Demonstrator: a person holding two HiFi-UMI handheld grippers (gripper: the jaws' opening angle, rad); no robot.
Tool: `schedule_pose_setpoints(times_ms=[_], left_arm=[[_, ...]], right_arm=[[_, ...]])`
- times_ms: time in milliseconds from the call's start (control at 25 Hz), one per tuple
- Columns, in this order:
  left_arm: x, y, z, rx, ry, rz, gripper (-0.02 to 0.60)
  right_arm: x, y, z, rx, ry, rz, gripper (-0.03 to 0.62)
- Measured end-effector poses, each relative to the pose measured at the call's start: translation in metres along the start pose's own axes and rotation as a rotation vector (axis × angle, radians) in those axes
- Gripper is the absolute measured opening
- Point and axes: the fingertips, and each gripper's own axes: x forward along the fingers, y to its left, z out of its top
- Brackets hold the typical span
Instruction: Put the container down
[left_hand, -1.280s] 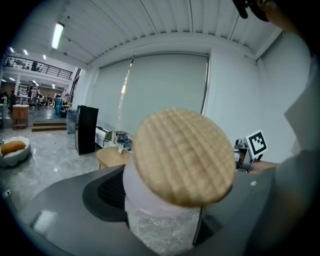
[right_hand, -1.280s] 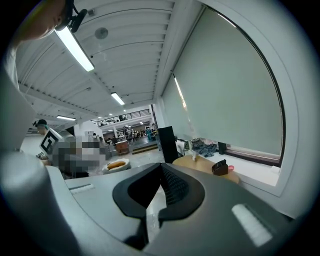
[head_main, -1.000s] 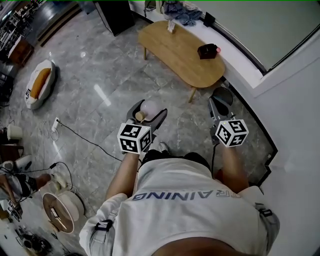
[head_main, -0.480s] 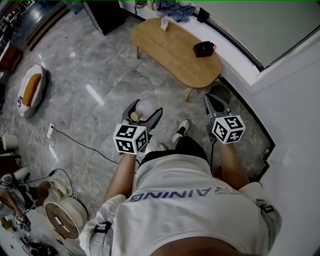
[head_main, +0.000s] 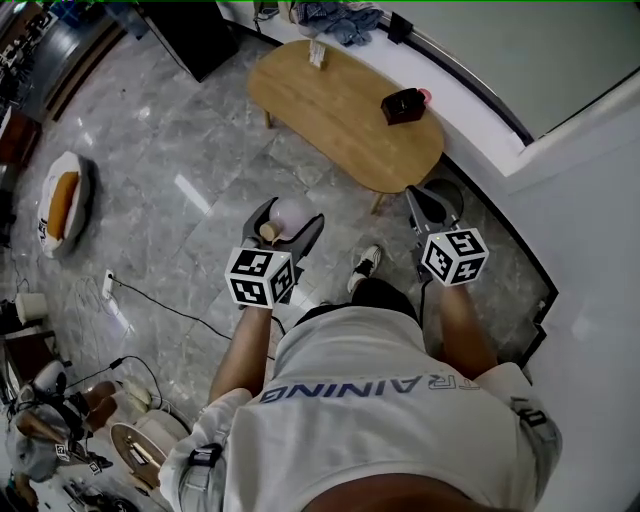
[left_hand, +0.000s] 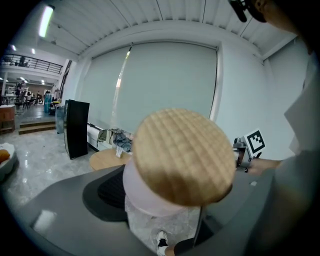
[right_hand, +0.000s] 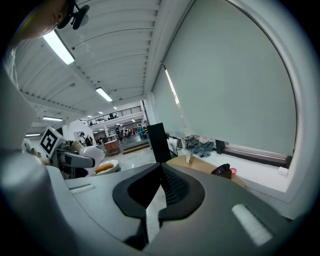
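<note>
Grey marble floor (head_main: 190, 150) fills the head view, with one oval wooden worktop (head_main: 330, 110) standing ahead of both tongs, beside a white ledge under a window blind.

Count of tongs: two, each carrying one marker cube.
- Left tongs (head_main: 288, 220): jaws closed around one container (head_main: 295, 211). The container has a pale pink body and one round wooden lid (left_hand: 184, 157). It is held off the floor, tilted so that the lid faces back along the jaws. In the left gripper view the body sits between the two dark pads (left_hand: 107, 192).
- Right tongs (head_main: 430, 204): jaws pressed together, nothing between them. In the right gripper view the two ribbed pads meet at the centre line (right_hand: 161, 189).

The two tongs are well apart, side by side, both short of the worktop.

Items on the worktop: one black object (head_main: 403, 104) at the end nearest the right tongs, and one small pale item (head_main: 317, 55) at the far end.

Items on the floor: one oval cushion bed (head_main: 62, 195) far to the left of the left tongs, and one black cable (head_main: 170, 305) behind and to the left of them.
</note>
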Motion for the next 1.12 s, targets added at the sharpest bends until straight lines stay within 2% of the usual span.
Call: schedule_pose_setpoints(times_ms=[320, 560, 800, 1040, 1120], left_arm=[[0.131, -0.012, 0.031, 0.063, 0.103, -0.062, 0.402], [0.219, -0.027, 0.042, 0.110, 0.165, -0.111, 0.402], [0.281, -0.047, 0.022, 0.176, 0.275, -0.204, 0.402], [0.339, -0.049, -0.011, 0.232, 0.384, -0.331, 0.402], [0.358, -0.044, -0.025, 0.276, 0.408, -0.377, 0.402]], right_arm=[[0.036, -0.123, 0.012, 0.109, 0.001, -0.098, 0.017], [0.051, -0.196, 0.015, 0.149, 0.019, -0.155, 0.017], [0.041, -0.245, -0.013, 0.249, 0.043, -0.258, 0.017], [0.048, -0.268, -0.060, 0.336, 0.107, -0.386, 0.017], [0.054, -0.271, -0.074, 0.368, 0.124, -0.435, 0.017]])
